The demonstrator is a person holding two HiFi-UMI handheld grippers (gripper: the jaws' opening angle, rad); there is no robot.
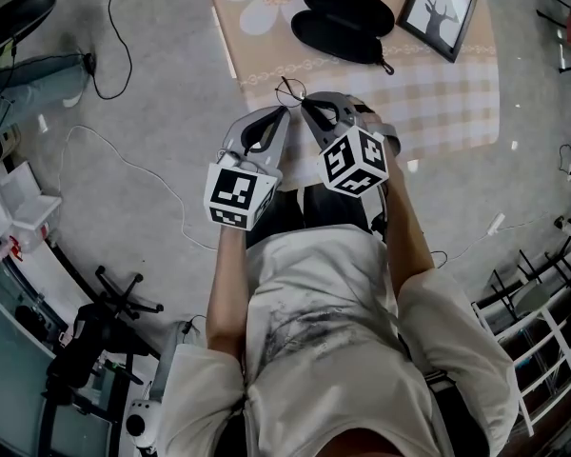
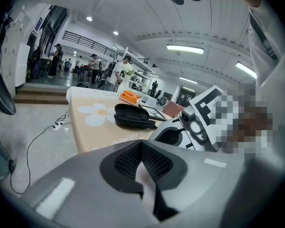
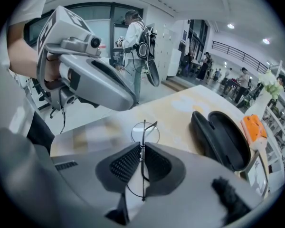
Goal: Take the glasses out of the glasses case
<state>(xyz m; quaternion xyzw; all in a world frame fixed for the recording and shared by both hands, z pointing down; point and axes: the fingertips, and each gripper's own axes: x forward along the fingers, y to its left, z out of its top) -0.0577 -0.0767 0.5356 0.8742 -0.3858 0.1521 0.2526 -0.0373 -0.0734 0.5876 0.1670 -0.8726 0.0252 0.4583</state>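
Thin wire-framed round glasses [image 3: 143,136] stand edge-on between the pads of my right gripper [image 3: 142,152], which is shut on them; one lens sticks out past the tips. From the head view the glasses [image 1: 290,90] hang at the near edge of the table, just ahead of my right gripper [image 1: 306,105]. The black glasses case [image 1: 343,21] lies open farther back on the tablecloth, also seen as the case [image 3: 223,139] and the case [image 2: 132,116]. My left gripper [image 1: 284,110] sits beside the right one, and its jaws [image 2: 141,158] are shut with nothing between them.
A framed deer picture [image 1: 438,11] lies right of the case on the beige daisy-print tablecloth [image 1: 457,93]. An orange object [image 3: 252,126] sits beyond the case. Cables [image 1: 114,27] trail over the grey floor at left; a white rack [image 1: 542,322] stands at right.
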